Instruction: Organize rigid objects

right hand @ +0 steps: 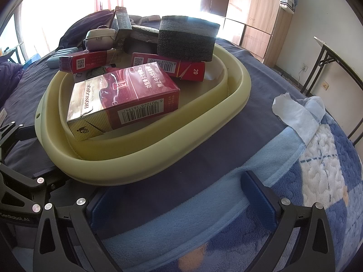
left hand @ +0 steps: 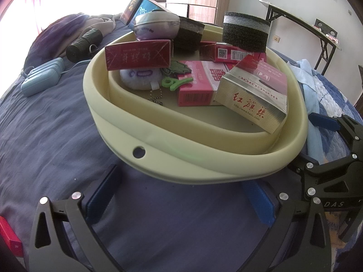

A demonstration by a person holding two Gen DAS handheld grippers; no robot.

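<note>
While the pale tub sits on the bed already heaped with boxes, the step in hand looks like a last sweep for strays, or moving the whole tub. Either way, my judgement is that the load should be settled first: it is stacked loosely and will slide if the soft bedding tips the tub.

Going from big to small inside it: at 12 o'clock two dark foam blocks stand, the nearer one resting on a red carton. At 5 o'clock in the left view the gold-sided cigarette pack leans against the inner wall, tilted, and looks the likeliest to topple. A pink box lies flat beneath it. At 10 o'clock another red pack perches across the rim with a grey pouch on top. A small plush charm and a green clip lie on the floor of the tub.

Outside it, at 9 o'clock, lies a pale blue case; whether it is rigid I cannot tell.

Left tongs stand wide apart just short of the tub's near wall, holding nothing. Right tongs are likewise spread and empty, hovering over the blue blanket at the tub's 4 o'clock side.
</note>
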